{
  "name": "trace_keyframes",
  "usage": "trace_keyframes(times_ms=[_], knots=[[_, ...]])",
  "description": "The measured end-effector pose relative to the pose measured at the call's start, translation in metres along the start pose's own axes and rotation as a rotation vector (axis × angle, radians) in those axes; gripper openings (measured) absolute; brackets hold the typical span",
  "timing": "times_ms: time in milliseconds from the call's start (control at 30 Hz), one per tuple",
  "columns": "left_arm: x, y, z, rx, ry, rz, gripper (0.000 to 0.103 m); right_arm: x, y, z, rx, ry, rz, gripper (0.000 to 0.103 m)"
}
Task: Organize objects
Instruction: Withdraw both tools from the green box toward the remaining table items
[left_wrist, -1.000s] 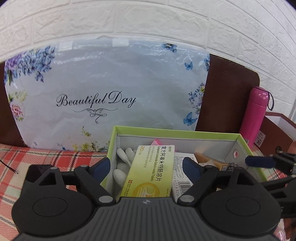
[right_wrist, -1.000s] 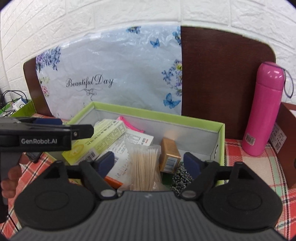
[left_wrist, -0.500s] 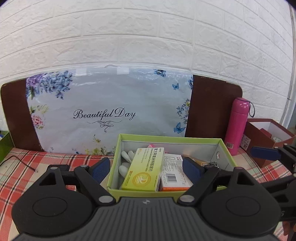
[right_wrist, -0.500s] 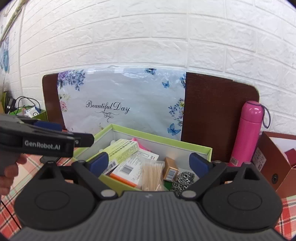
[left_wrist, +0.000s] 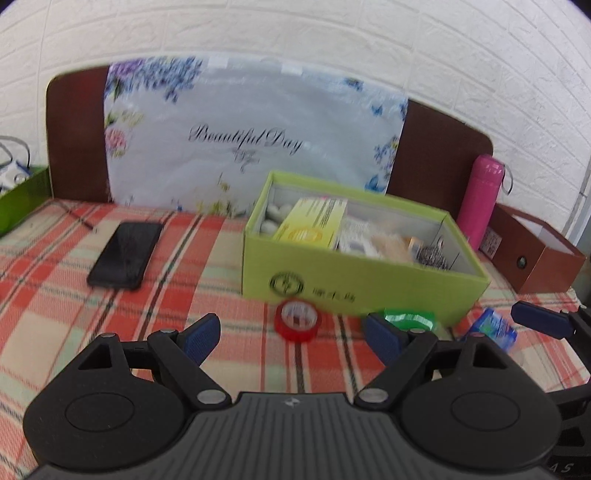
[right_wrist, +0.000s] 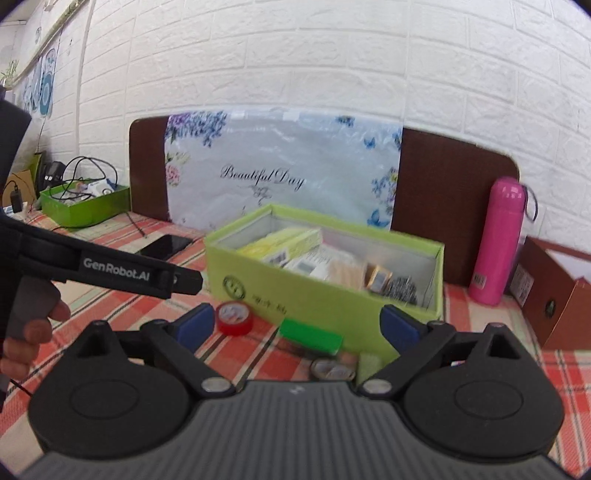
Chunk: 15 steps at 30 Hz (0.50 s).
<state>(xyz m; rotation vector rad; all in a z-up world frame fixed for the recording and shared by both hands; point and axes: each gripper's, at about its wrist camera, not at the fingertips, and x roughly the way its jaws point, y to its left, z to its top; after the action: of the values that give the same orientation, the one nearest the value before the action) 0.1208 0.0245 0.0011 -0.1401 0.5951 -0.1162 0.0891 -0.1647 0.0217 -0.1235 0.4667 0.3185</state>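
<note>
1. Both grippers have pulled back from the green box (left_wrist: 354, 284); before, they were right over it.
2. Now the red tape roll (left_wrist: 297, 319), the green tape roll (left_wrist: 408, 318) and the phone (left_wrist: 123, 254) have come into view.
3. The right gripper (right_wrist: 298, 324) has opened its jaws wider.

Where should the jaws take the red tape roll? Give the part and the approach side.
Grip the red tape roll across its outer rim, coming from above. It seems to lie flat on the checked cloth, hole up, clear of the green box behind it, so opposite sides look reachable.
</note>
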Motion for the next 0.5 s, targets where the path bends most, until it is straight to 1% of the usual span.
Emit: trace_keyframes(times_ms=[100, 167, 233, 300, 400, 500], knots=[[0.007, 0.008, -0.016, -0.027, 0.046, 0.019, 0.088, 0.012, 0.008, -0.014, -0.005, 0.038, -0.003, 0.098], [0.008, 0.014, -0.022, -0.039, 0.06, 0.031, 0.088, 0.021, 0.013, -0.018, -0.017, 0.054, -0.015, 0.097], [0.008, 0.02, -0.024, -0.044, 0.062, 0.052, 0.088, 0.031, 0.016, -0.019, -0.017, 0.067, -0.04, 0.095], [0.007, 0.025, -0.023, -0.049, 0.056, 0.067, 0.088, 0.043, 0.014, -0.017, 0.014, 0.073, -0.058, 0.094], [0.008, 0.03, -0.019, -0.073, 0.05, 0.065, 0.088, 0.063, 0.011, -0.013, 0.058, 0.091, -0.1, 0.094], [0.009, 0.033, -0.017, -0.07, 0.041, 0.068, 0.088, 0.076, 0.014, -0.009, 0.059, 0.087, -0.129, 0.094]])
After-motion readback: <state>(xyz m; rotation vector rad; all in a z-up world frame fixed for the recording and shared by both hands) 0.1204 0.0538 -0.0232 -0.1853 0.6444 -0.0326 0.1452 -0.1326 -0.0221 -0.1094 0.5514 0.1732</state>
